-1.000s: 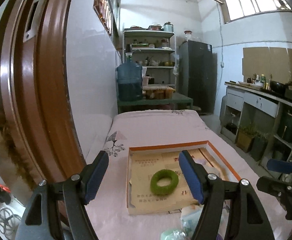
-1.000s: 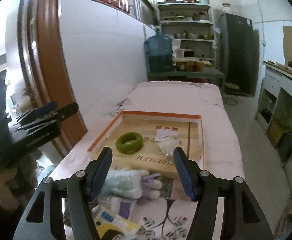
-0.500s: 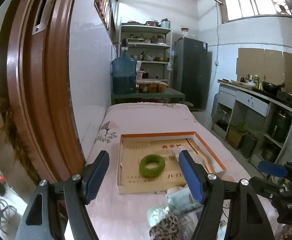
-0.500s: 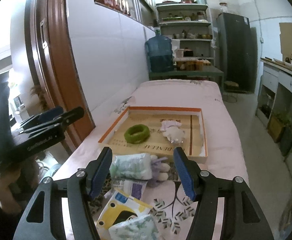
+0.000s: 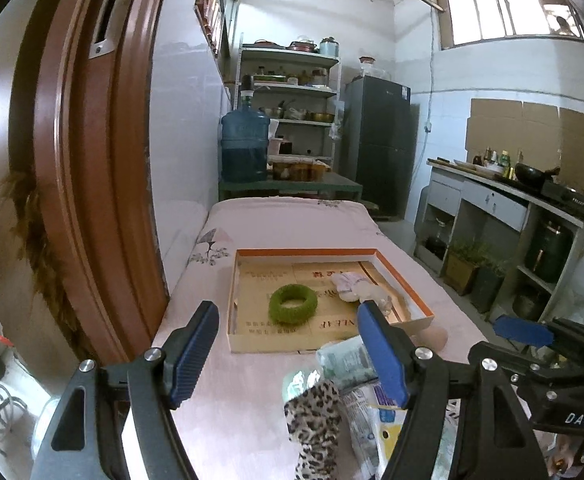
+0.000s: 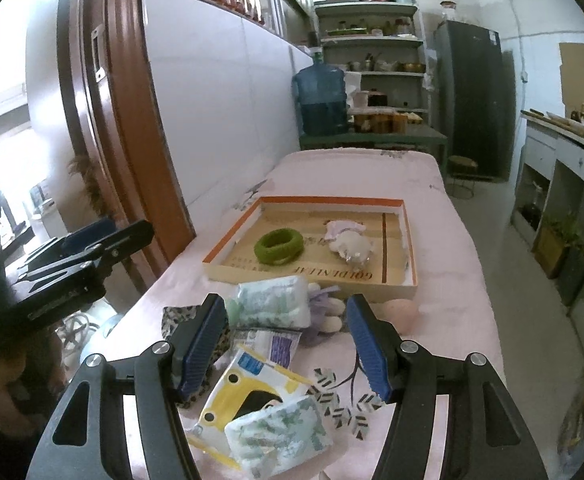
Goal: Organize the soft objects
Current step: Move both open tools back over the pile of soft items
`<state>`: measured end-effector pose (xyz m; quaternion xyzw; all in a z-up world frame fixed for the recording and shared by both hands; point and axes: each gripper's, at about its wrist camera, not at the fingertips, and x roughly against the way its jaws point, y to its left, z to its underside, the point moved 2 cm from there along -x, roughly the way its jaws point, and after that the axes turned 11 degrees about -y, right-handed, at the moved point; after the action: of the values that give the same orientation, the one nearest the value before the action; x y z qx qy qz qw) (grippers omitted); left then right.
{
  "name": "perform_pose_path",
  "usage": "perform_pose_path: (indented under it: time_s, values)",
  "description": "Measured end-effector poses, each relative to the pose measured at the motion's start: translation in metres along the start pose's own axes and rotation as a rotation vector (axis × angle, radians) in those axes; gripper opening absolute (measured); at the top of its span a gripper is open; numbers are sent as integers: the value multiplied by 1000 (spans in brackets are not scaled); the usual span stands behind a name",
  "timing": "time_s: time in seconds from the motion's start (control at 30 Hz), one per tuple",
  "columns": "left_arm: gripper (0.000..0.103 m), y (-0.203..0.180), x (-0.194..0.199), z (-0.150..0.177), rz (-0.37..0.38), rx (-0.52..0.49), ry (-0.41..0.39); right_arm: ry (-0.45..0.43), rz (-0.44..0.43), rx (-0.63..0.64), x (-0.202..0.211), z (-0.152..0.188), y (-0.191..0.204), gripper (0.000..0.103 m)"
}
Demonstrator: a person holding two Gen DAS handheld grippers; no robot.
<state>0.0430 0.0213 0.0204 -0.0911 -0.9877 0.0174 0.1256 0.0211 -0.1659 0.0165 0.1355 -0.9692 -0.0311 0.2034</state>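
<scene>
A shallow cardboard tray (image 6: 409,240) with an orange rim lies on the pink-covered table (image 6: 451,320). In it lie a green fuzzy ring (image 6: 279,246) and a white crumpled soft item (image 6: 349,242). Nearer me is a pile: a pale green tissue pack (image 6: 276,302), a leopard-print cloth (image 5: 315,420), a yellow and white pack (image 6: 248,396) and a patterned tissue pack (image 6: 280,440). My right gripper (image 6: 286,346) is open and empty above the pile. My left gripper (image 5: 288,354) is open and empty, short of the tray (image 5: 234,300); the ring (image 5: 293,304) shows between its fingers.
A brown door frame (image 5: 88,160) stands close on the left. A peach round item (image 6: 401,310) lies by the tray's near right corner. A blue water jug (image 5: 245,146), shelves and a dark fridge (image 5: 379,148) stand beyond the table. A counter (image 5: 511,200) runs along the right.
Both grippers have pulled back from the tray and risen. The tray now looks smaller and farther, and the pile of packs has come into view below them. Both stay open.
</scene>
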Motion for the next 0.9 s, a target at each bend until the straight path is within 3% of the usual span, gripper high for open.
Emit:
perform_pose_path:
  time_s: [0.5,0.6,0.9]
  values:
    - [72,12,20,34,-4,85,-22,41,4,-11,-2,29,2,66]
    - [72,12,22,41,-8,85,-17,57,14,0,-5,37,3,71]
    - [72,18,26,58,10,105,-2,105,35,-21,-10,55,-2,74]
